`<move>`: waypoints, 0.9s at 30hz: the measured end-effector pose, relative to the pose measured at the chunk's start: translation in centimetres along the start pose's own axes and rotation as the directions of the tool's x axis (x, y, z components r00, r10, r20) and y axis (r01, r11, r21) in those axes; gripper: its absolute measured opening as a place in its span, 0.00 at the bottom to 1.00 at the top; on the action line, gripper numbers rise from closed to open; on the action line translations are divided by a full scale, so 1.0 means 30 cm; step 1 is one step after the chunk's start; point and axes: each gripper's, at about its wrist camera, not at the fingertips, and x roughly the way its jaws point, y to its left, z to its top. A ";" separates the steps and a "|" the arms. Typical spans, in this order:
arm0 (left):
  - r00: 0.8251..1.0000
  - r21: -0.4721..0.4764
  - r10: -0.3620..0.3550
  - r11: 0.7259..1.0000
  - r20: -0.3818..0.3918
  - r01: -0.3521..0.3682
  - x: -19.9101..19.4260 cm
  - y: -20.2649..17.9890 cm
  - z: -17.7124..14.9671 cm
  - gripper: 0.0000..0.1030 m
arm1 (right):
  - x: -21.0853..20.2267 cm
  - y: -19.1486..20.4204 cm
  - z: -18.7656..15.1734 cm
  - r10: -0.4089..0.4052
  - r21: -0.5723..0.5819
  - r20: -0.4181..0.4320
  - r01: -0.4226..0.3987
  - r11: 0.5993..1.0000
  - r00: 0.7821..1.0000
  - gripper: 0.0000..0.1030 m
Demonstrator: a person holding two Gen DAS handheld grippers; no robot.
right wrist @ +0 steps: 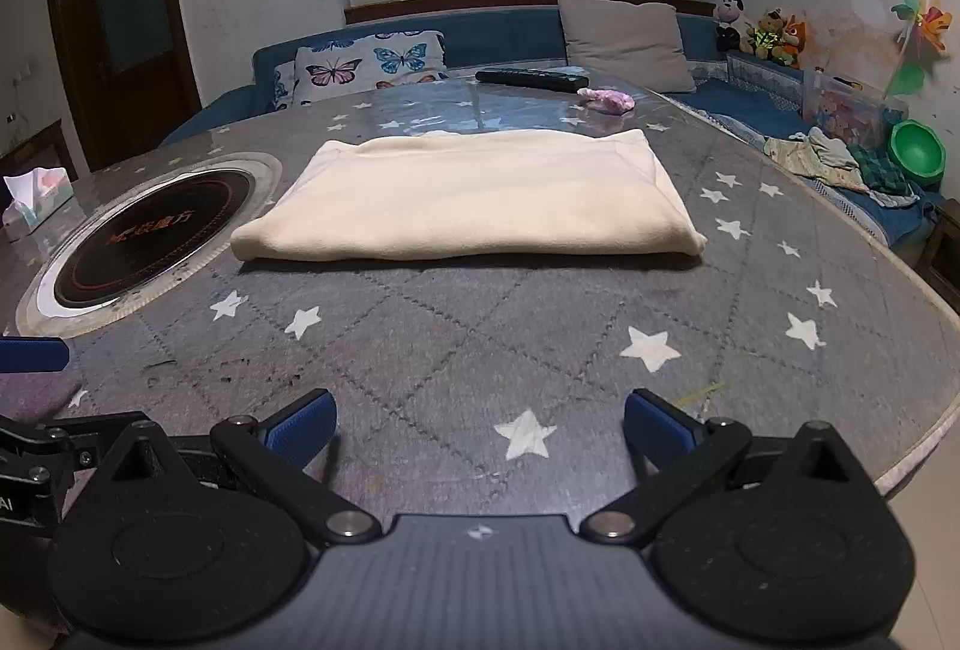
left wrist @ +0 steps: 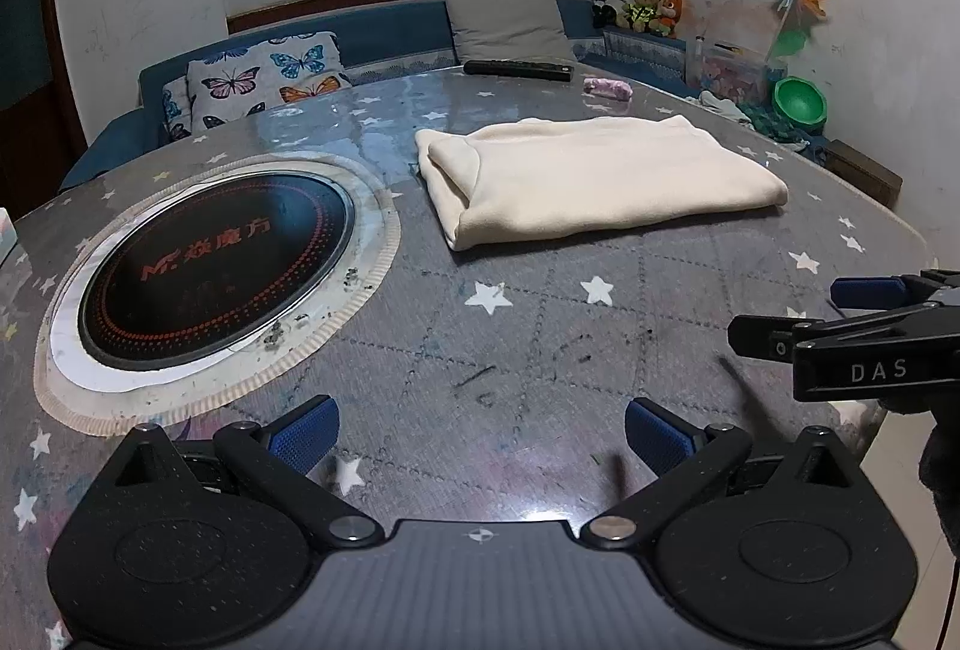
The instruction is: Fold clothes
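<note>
"DAS" on the right gripper (left wrist: 840, 317)

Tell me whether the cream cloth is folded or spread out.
Folded. The cream cloth lies on the table as a compact rectangle, with stacked layers showing at its left end. Neither tongs touch it.

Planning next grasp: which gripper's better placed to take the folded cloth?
Right gripper, probably: the cloth lies straight ahead of its open jaws. From the left gripper, it sits off to the right.

In front of me the cream garment (right wrist: 468, 194) lies folded into a flat, thick rectangle on the table (right wrist: 540, 350), long side across, toward the far edge, its rounded fold facing my near edge.
</note>
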 end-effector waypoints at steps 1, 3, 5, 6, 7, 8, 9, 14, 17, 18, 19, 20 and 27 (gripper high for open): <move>1.000 0.001 0.000 1.000 0.002 0.000 -0.002 -0.002 0.000 1.00 | -0.001 -0.001 -0.001 0.000 0.001 0.000 0.000 1.000 1.000 1.00; 1.000 0.003 0.000 1.000 0.005 0.000 -0.005 -0.002 -0.001 1.00 | -0.004 -0.003 -0.002 0.001 0.002 0.002 -0.001 1.000 1.000 1.00; 1.000 0.005 0.000 1.000 0.007 0.000 -0.007 -0.005 -0.001 1.00 | -0.006 -0.004 -0.004 0.001 0.002 0.003 -0.001 1.000 1.000 1.00; 1.000 0.005 0.000 1.000 0.007 0.000 -0.007 -0.007 -0.001 1.00 | -0.007 -0.005 -0.004 0.001 0.002 0.003 -0.001 1.000 1.000 1.00; 1.000 0.006 0.000 1.000 0.008 0.000 -0.008 -0.009 -0.002 1.00 | -0.008 -0.005 -0.005 0.001 0.002 0.004 -0.001 1.000 1.000 1.00; 1.000 0.008 0.000 1.000 0.008 0.000 -0.008 -0.011 -0.002 1.00 | -0.009 -0.005 -0.005 0.002 0.002 0.004 -0.002 1.000 1.000 1.00; 1.000 0.009 0.000 1.000 0.008 0.000 -0.009 -0.013 -0.002 1.00 | -0.010 -0.005 -0.005 0.002 0.002 0.005 -0.002 1.000 1.000 1.00; 1.000 0.012 -0.001 1.000 0.010 0.001 -0.011 -0.020 -0.003 1.00 | -0.014 -0.005 -0.007 0.004 0.002 0.008 -0.004 1.000 1.000 1.00; 1.000 0.013 0.000 1.000 0.012 0.000 -0.012 -0.023 -0.002 1.00 | -0.015 -0.004 -0.008 0.003 0.002 0.008 -0.003 1.000 1.000 1.00; 1.000 0.013 0.000 1.000 0.012 0.000 -0.012 -0.024 -0.002 1.00 | -0.016 -0.004 -0.008 0.004 0.003 0.009 -0.004 1.000 1.000 1.00; 1.000 0.013 0.000 1.000 0.012 0.000 -0.012 -0.024 -0.001 1.00 | -0.017 -0.004 -0.008 0.004 0.003 0.010 -0.004 1.000 1.000 1.00; 1.000 0.013 0.000 1.000 0.011 0.000 -0.011 -0.025 0.000 1.00 | -0.017 -0.004 -0.007 0.004 0.003 0.011 -0.004 1.000 1.000 1.00; 1.000 0.014 0.001 1.000 0.026 -0.002 -0.011 -0.029 0.005 1.00 | -0.018 -0.005 -0.004 0.005 0.005 0.014 -0.005 1.000 1.000 1.00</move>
